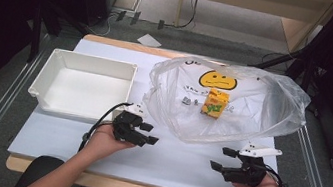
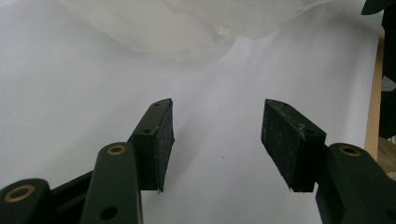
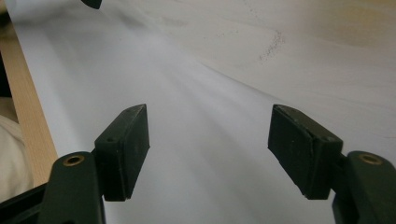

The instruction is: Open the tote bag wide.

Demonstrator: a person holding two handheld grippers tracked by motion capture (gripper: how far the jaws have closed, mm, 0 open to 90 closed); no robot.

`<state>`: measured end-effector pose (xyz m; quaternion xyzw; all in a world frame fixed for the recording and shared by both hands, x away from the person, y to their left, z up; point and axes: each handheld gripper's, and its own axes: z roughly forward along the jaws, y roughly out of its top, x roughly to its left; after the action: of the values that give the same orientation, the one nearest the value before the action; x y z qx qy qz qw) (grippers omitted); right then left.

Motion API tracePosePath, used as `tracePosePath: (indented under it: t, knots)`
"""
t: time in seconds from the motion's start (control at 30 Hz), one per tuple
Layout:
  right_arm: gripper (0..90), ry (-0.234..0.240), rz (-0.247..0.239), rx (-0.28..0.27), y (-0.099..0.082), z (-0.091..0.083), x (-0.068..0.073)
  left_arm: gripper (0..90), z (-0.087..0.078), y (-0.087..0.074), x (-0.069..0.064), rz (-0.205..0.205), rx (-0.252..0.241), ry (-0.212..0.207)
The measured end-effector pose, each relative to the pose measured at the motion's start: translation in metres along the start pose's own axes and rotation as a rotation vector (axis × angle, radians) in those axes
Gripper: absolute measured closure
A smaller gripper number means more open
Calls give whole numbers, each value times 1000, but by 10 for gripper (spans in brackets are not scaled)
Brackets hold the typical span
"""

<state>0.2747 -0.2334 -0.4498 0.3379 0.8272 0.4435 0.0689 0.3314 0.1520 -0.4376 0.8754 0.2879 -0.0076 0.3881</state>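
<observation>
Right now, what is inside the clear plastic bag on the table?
Inside the plastic bag lies a yellow-orange carton, seen through the film. Beside it, small dark print or items cannot be identified. Anything beneath the carton is covered.

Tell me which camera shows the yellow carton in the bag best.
The high view: the yellow carton lies in the clear plastic bag, seen whole from above. The left gripper view catches a bit of the bag's plastic, not the carton.

I see a white bin (image 1: 82,85) standing empty on the left half of my table (image 1: 174,158), which has a white top with a wooden edge. Past the far edge, a scrap of white paper (image 1: 149,40) lies on the grey floor (image 1: 203,39). Cables (image 1: 187,11) trail down to the floor near a wooden frame (image 1: 269,6).
</observation>
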Motion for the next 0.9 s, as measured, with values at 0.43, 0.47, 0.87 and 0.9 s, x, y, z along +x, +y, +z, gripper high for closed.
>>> tracePosePath:
  t: [0.43, 0.47, 0.87, 0.9]
  knots:
    - [376, -10, 19, -21, 2, -15, -1, 522, -7, 6, -6, 17, -13, -27]
    - [380, -9, 14, -23, 3, -17, -1, 532, -8, 7, -6, 18, -14, -32]
    - [447, 28, 25, -22, 19, -39, 9, 584, -32, 24, -10, 14, -37, -78]
    - [452, 30, 19, -25, 21, -41, 10, 586, -35, 25, -11, 15, -33, -80]
